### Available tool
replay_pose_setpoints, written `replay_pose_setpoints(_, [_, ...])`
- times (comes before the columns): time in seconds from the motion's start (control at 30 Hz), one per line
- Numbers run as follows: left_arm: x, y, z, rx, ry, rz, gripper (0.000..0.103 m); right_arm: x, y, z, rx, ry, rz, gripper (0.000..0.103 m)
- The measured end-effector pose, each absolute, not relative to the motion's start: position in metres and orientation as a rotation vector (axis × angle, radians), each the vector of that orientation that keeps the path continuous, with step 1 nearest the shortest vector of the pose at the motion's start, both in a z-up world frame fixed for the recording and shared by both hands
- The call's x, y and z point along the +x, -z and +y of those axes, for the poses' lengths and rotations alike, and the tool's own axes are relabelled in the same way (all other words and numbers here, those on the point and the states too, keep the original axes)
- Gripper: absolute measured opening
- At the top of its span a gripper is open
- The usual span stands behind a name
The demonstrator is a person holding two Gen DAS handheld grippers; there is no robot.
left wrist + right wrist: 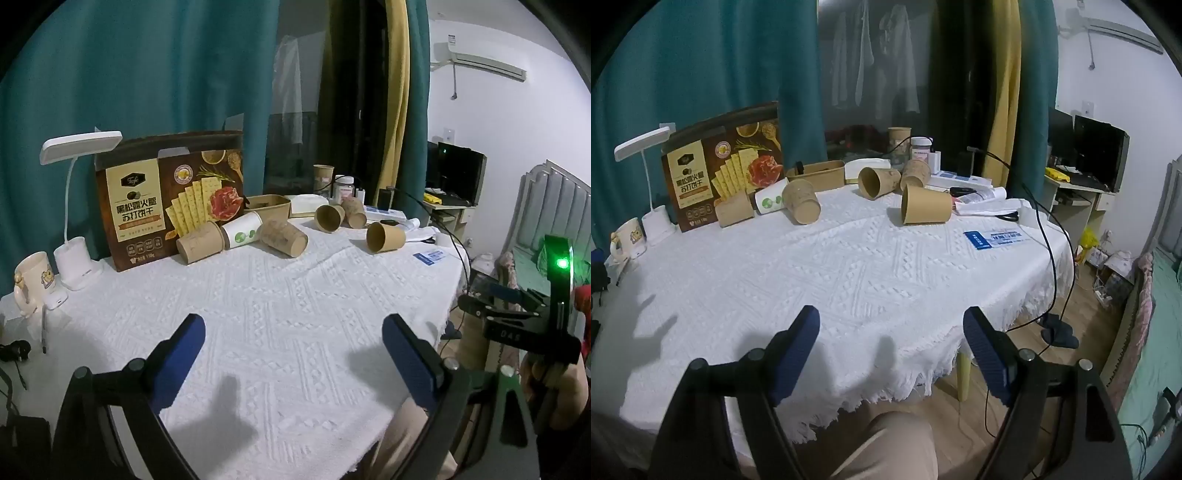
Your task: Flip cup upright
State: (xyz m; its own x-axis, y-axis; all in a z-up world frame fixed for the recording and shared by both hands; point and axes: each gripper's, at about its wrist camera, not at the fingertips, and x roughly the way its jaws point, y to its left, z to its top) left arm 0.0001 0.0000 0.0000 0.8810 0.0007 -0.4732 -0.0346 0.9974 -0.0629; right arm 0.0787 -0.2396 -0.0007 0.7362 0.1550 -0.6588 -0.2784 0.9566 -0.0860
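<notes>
Several brown paper cups lie on their sides at the far side of the white tablecloth (277,314). One brown cup (384,237) lies alone at the right; it also shows in the right wrist view (925,209). Another brown cup (282,237) lies beside a white cup with a green logo (242,230). My left gripper (293,334) is open and empty, low over the near cloth. My right gripper (891,328) is open and empty over the table's near edge. The right gripper's body also shows at the right edge of the left wrist view (517,321).
A brown cracker box (170,195) stands at the back left beside a white desk lamp (75,206) and a mug (35,280). A brown paper tray (267,208), jars, papers and a blue card (993,238) lie at the back right. A black cable (1052,258) hangs off the right edge.
</notes>
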Motion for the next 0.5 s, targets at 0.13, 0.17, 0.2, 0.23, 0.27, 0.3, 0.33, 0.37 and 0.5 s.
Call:
replay_pose_setpoints(0.13, [-0.0001,-0.0008,0.0012,-0.07,-0.022,0.488,0.097,0.0781,-0.0004,-0.2399,-0.182,-0.242,0.713,0.078])
replay_pose_setpoints(0.17, [0.0001,-0.0009,0.0017,-0.07,-0.024,0.487,0.097,0.0777,-0.001,-0.2399,-0.181,-0.242,0.712,0.078])
replay_pose_setpoints(0.2, [0.0003,-0.001,0.0023,-0.071,-0.025,0.486,0.097,0.0772,-0.0018,-0.2399,-0.182,-0.243,0.71,0.078])
replay_pose_setpoints(0.23, [0.0006,-0.001,0.0028,-0.072,-0.026,0.486,0.097,0.0767,-0.0026,-0.2398,-0.183,-0.244,0.708,0.078])
replay_pose_setpoints(0.27, [0.0007,-0.0011,0.0033,-0.073,-0.026,0.485,0.097,0.0763,-0.0035,-0.2399,-0.183,-0.244,0.707,0.078])
replay_pose_setpoints(0.3, [0.0004,0.0001,0.0001,-0.067,-0.021,0.489,0.097,0.0775,-0.0001,-0.2406,-0.182,-0.242,0.711,0.078])
replay_pose_setpoints(0.33, [0.0008,0.0002,0.0001,-0.067,-0.021,0.489,0.097,0.0776,-0.0004,-0.2396,-0.184,-0.241,0.713,0.078])
replay_pose_setpoints(0.37, [0.0013,0.0004,0.0002,-0.067,-0.02,0.489,0.097,0.0779,-0.0006,-0.2388,-0.186,-0.242,0.712,0.078])
replay_pose_setpoints(0.5, [0.0004,0.0002,0.0002,-0.067,-0.02,0.487,0.097,0.0752,-0.002,-0.2435,-0.183,-0.24,0.713,0.078])
